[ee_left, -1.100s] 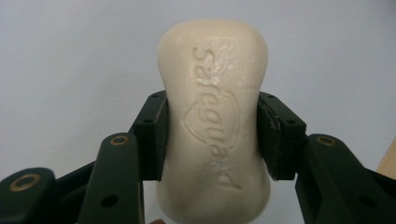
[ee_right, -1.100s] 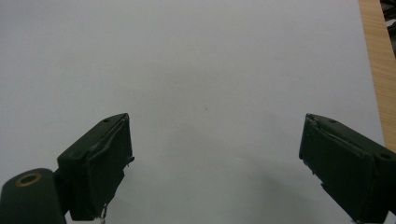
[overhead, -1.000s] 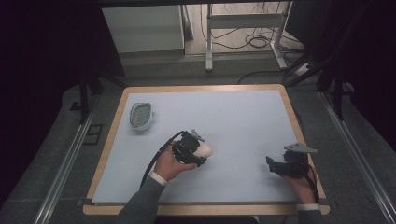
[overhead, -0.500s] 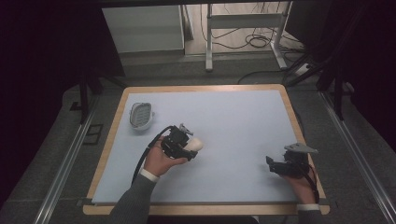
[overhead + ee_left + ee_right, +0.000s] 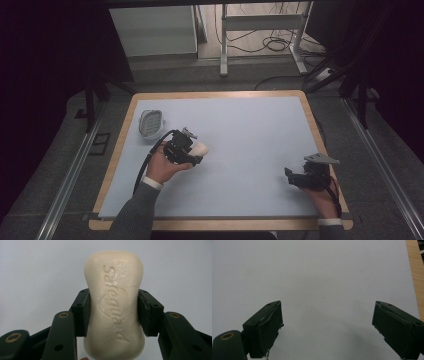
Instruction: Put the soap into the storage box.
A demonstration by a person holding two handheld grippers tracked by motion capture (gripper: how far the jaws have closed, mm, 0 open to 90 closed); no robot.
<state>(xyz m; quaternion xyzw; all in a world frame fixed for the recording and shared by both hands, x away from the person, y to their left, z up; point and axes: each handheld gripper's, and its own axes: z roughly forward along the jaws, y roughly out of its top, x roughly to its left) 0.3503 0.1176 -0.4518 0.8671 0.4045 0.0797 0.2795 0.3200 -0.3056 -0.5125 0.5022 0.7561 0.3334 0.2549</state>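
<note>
1. A pale blue mat [image 5: 250, 135] covers the table, framed by a light wooden rim [image 5: 215, 94]; the mat looks plain and unmarked
2. Beyond the far edge the floor is grey, with a white cabinet [image 5: 152, 31] at far left, metal stand legs [image 5: 260, 22] and loose cables [image 5: 280, 45] at far right; both sides of the room are dark
3. A small oval soap dish [image 5: 150, 123] lies on the mat near the far left corner
4. The left gripper [image 5: 192, 150] is left of the mat's middle, just right of and nearer than the dish, clenched on a cream soap bar [image 5: 115, 305]; both pads press the bar's waist, and embossed lettering runs along its face
5. The right gripper [image 5: 327, 327] sits near the near right corner, its jaws released and wide apart over bare mat, with a strip of wooden rim at the right
6. The bar's near end is cut off by the bottom of the left gripper view; whether it touches the mat cannot be told
7. The dish's pattern is too small to make out
</note>
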